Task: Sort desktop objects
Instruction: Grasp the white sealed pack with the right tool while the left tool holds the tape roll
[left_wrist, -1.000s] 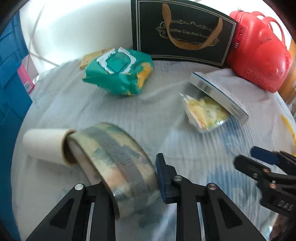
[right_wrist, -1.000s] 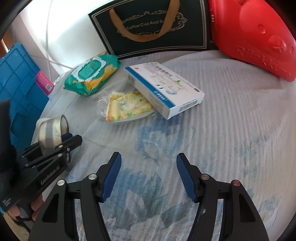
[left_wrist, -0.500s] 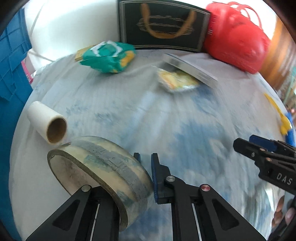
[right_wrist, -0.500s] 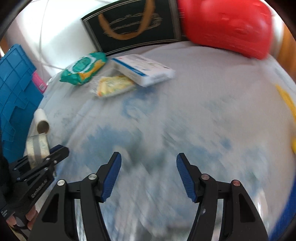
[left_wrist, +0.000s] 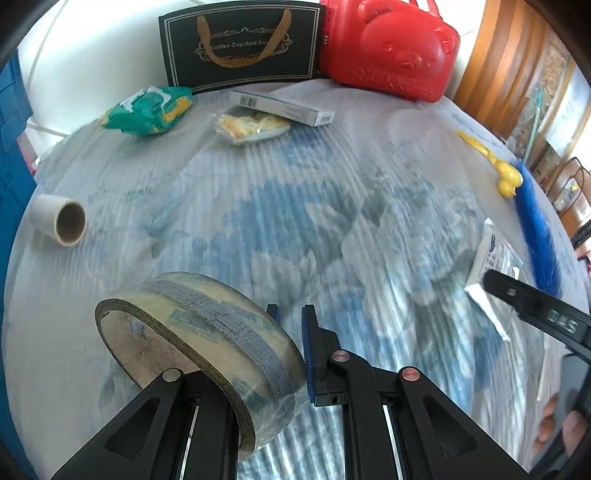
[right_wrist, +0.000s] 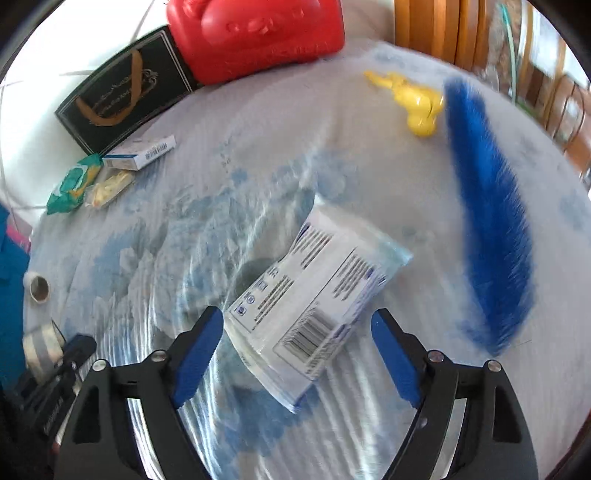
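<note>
Left gripper (left_wrist: 291, 354) clamped on a roll of clear packing tape (left_wrist: 207, 350), one blue-padded finger (left_wrist: 308, 354) pressed to the outer face of the band, the other reaching through the core, roll lifted above the blue floral tablecloth (left_wrist: 295, 221) and tilted with its open side facing left. Right gripper (right_wrist: 297, 354) spread wide, holding nothing, blue pads (right_wrist: 195, 354) flanking the near, barcoded end of a white plastic-wrapped packet (right_wrist: 314, 295) lying flat on the cloth; contact between pads and packet not discernible through the motion blur. Just right of the packet, a long blue feather duster (right_wrist: 487, 236), with a yellow plastic toy (right_wrist: 413, 99) at its far tip. At the far left of the table, a green pack of wet wipes (left_wrist: 151, 110), a clear bag of yellow snacks (left_wrist: 251, 125) and a white-and-blue carton (left_wrist: 284, 107) resting partly on that bag. Near the left edge, well apart from the tape, an empty cardboard tube (left_wrist: 59, 221) on its side. Behind it all, against the wall, a black gift bag (left_wrist: 240, 44) lettered "Coffee Cup And Sou…" and, touching it at the right, a red bear-faced case (left_wrist: 391, 51). Left gripper and its tape also visible low at the left in the right wrist view, beside a blue crate (right_wrist: 11, 295).
</note>
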